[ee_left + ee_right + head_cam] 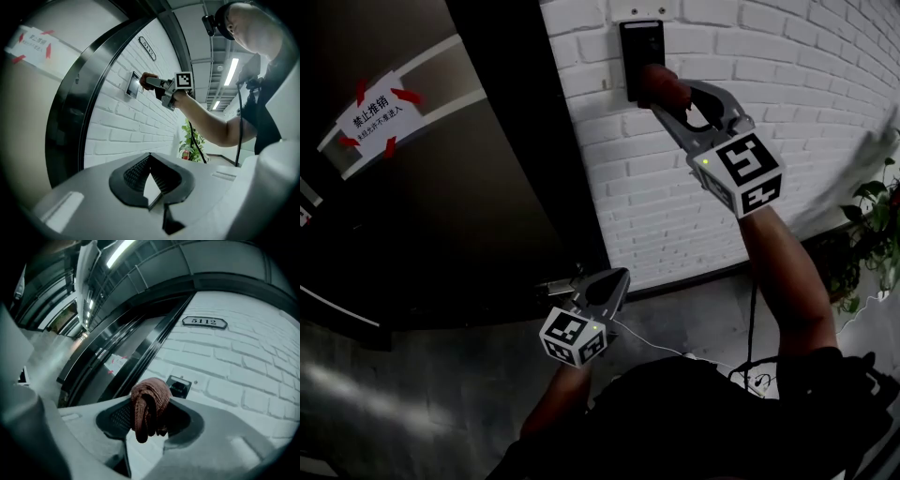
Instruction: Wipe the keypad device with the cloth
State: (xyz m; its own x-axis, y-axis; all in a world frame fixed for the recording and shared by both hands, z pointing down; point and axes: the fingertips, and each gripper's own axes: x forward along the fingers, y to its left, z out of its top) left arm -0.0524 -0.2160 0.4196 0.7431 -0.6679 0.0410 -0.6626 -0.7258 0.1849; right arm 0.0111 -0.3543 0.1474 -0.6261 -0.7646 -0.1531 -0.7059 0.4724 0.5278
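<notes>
Brown cloth (149, 404) | your right gripper (666, 103) clamps fingers on it, bunched forward to meet the keypad device (639, 42) | left gripper (150, 176) fingers together, empty, parked low.

The small black rectangular keypad device (637, 42) is mounted upright on the white painted brick wall (675, 206), its dark glossy face turned outward. The bunched reddish-brown knitted cloth (662, 86) is pinched between the jaws of the right gripper (151, 418), with a folded lobe bulging past the tips. It sits at the device's lower part (whether it actually touches the face cannot be told)
</notes>
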